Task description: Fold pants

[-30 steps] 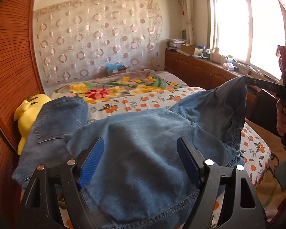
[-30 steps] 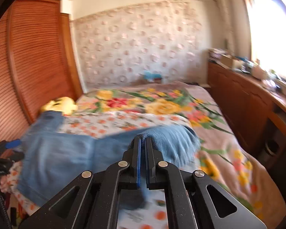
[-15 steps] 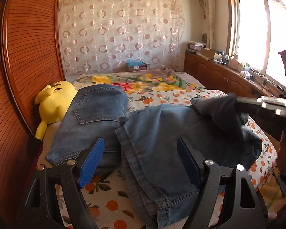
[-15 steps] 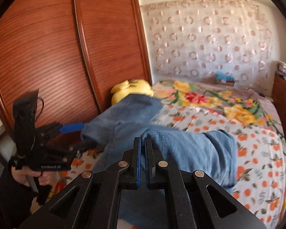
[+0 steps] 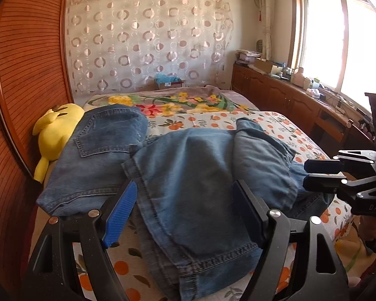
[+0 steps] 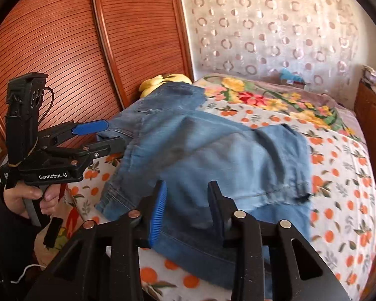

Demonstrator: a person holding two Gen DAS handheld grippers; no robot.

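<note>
A: Nearest in the left wrist view, the left gripper (image 5: 184, 215) stands with fingers spread wide and empty, above the jeans (image 5: 188, 175), which lie folded across the near part of the bed (image 5: 275, 125). What does the other view add?

B: The right gripper (image 6: 186, 208), fingers parted partway, holds nothing; the denim lies just beyond its tips. This view alone shows the person's left hand (image 6: 30, 195) on the other gripper's handle, at the bed's left edge.

A: The left view alone shows the window (image 5: 338, 45) and the wooden cabinets (image 5: 283, 97) beneath it.

B: Surface and room?

A: An orange-print sheet, then a floral blanket (image 5: 178, 100); a yellow plush toy (image 5: 55, 128) beside the jeans' seat, touching it; slatted wardrobe doors (image 6: 75, 37); a ring-patterned curtain (image 5: 148, 40) on the far wall.

B: Change from half a second ago?

A: The right gripper was clamped on a lifted leg end; it has since opened, and that leg now rests on the pile.
</note>
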